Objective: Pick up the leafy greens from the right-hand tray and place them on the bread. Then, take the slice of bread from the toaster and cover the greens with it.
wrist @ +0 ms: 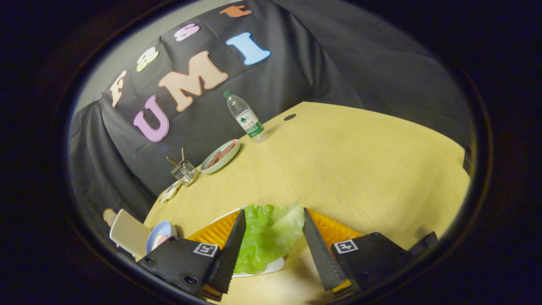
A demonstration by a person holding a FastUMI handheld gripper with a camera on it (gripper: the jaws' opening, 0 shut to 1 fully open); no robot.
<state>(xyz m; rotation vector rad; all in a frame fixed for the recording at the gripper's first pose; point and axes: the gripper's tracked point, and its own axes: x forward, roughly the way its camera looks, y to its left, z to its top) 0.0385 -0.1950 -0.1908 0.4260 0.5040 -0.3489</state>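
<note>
Far left, near the table edge: a cream toaster-like block (129, 234) with a rounded brown thing (109, 216) by it, maybe the bread slice, too blurred to be sure; just right of it a pale blue bowl (162, 236), contents unclear. Farther back left, a small plate (170, 192), a wire rack (183, 171), then a green-rimmed dish (220, 156) with brownish food; a water bottle (246, 117) stands right of that, near the booth wall.

Near centre: gripper (273, 239) spread wide, fingers either side of the lettuce leaf (266, 237); left finger (230, 250) looks close to the leaf edge, right finger (322, 254) apart from it; nothing clamped yet. Leaf lies on a white plate (271, 267) over an orange tray (218, 232); right half of the wooden table (360, 169) is bare.

Risks, as judgement: leaf is thin and floppy; closing on the edge only could tear it or let it slip out; closing too low could catch the plate rim and drag or tip the plate off the tray; leaf bunches toward the left finger, so an uneven pinch could fold it and it would drop crumpled; bread target not clearly seen from here, so the placement direction is uncertain.
</note>
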